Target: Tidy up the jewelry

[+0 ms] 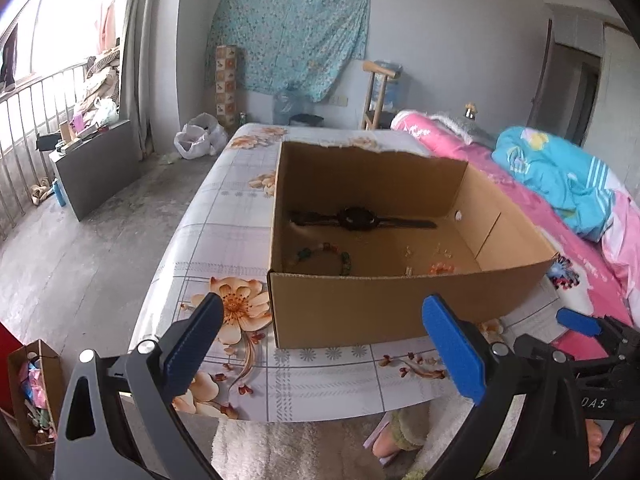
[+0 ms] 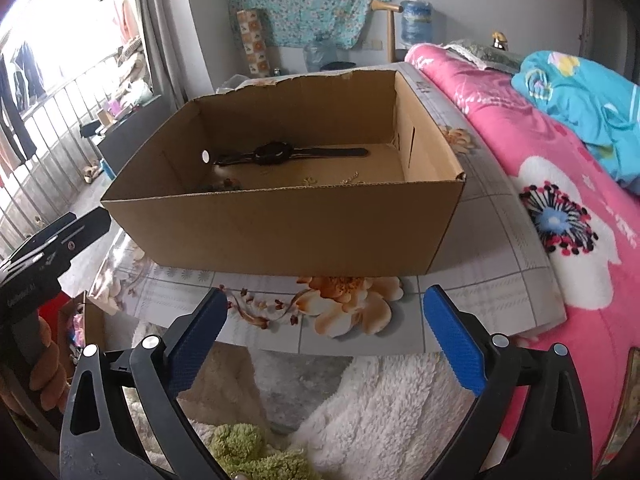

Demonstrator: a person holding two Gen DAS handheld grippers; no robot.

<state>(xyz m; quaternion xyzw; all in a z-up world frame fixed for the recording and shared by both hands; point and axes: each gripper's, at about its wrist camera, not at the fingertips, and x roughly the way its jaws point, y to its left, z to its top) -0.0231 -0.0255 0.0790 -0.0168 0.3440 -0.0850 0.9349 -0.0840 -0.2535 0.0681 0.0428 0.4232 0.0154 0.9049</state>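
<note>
Table (image 1: 224,216) with floral cloth, cardboard box (image 1: 360,312), pink bedding (image 2: 540,160) beside.

I count one cardboard box (image 1: 384,304) at 12 o'clock. Inside: one black watch (image 1: 356,219), one bead bracelet (image 1: 320,258); small pieces at 3 o'clock uncountable.

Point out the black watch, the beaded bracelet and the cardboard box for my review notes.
black watch (image 1: 354,219): left wrist view, on its round case.
beaded bracelet (image 1: 345,262): left wrist view, on the green beads at its right end.
cardboard box (image 2: 280,224): right wrist view, on its near outer wall.
</note>
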